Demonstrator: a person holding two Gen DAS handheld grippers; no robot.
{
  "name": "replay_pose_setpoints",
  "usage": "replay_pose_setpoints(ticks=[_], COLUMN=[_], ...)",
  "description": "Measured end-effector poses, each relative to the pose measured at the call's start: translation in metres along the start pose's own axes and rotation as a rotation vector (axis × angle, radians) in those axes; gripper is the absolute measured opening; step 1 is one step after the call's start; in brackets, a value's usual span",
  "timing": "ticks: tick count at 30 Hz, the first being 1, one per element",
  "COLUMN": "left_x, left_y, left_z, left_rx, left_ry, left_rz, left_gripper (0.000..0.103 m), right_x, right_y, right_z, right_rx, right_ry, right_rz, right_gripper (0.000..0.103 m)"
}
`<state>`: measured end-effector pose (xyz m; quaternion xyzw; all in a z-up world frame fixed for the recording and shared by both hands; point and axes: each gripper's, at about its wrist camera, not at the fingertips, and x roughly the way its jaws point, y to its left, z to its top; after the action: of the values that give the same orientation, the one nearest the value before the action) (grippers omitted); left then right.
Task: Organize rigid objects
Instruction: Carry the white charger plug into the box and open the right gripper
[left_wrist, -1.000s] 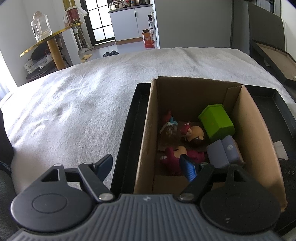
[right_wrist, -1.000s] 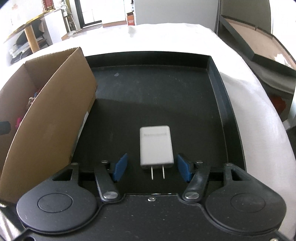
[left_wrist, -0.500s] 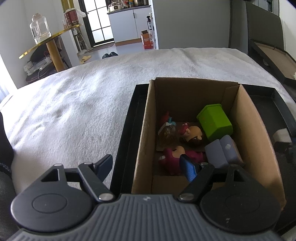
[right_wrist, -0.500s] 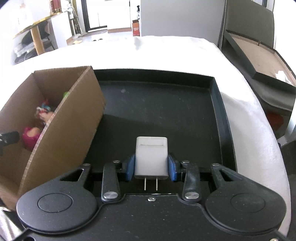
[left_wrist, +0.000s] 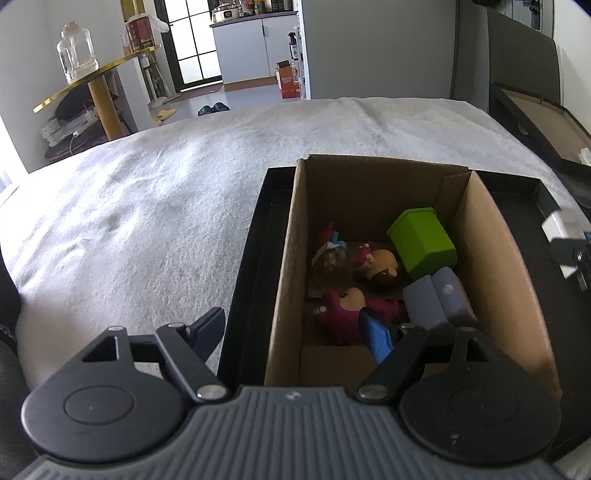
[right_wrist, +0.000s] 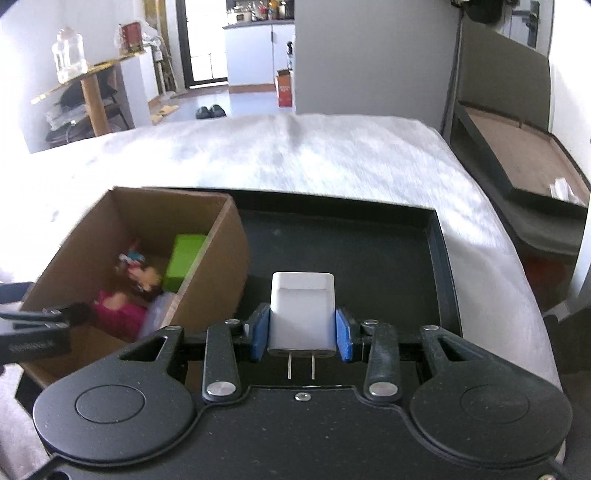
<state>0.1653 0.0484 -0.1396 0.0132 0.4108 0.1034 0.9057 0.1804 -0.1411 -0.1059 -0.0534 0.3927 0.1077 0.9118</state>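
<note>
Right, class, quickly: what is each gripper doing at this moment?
Left gripper: open, holding nothing, its fingers astride the cardboard box wall.
Right gripper: shut on the white charger.

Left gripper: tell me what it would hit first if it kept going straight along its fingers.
Probably the cardboard box. The left gripper straddles the box's left wall, one finger outside and one inside. That wall sits between its open fingers, with the pink figure just beyond the inner fingertip. Depth is hard to judge.
</note>
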Motion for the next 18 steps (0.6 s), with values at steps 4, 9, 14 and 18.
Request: replay_pose_setpoints(ticks=[4, 9, 14, 18], left_x=[-0.003, -0.006, -0.008, -0.011], left_y=[0.004, 0.01, 0.014, 0.015], left_z=[0.002, 0.002, 0.001, 0.002], left_rx=[-0.015, -0.034, -0.044, -0.047], left_ry=[-0.013, -0.022, -0.026, -0.035], left_rz=[-0.007, -0.017, -0.032, -0.038], left_gripper=[0.078, 0.077, 0.074, 0.073], right_x=[-0.006, -0.009, -0.009, -0.009], right_y=[0.009, 0.025, 0.04, 0.052], right_z=[0.01, 0.022, 0.03, 0.03], right_rx=[-0.01, -0.03, -0.051, -0.066], right_ry=[-0.024, -0.05, -0.062, -0.063], right_rz=[0.017, 0.038, 0.061, 0.072], right_gripper=[0.036, 0.036, 0.036, 0.036])
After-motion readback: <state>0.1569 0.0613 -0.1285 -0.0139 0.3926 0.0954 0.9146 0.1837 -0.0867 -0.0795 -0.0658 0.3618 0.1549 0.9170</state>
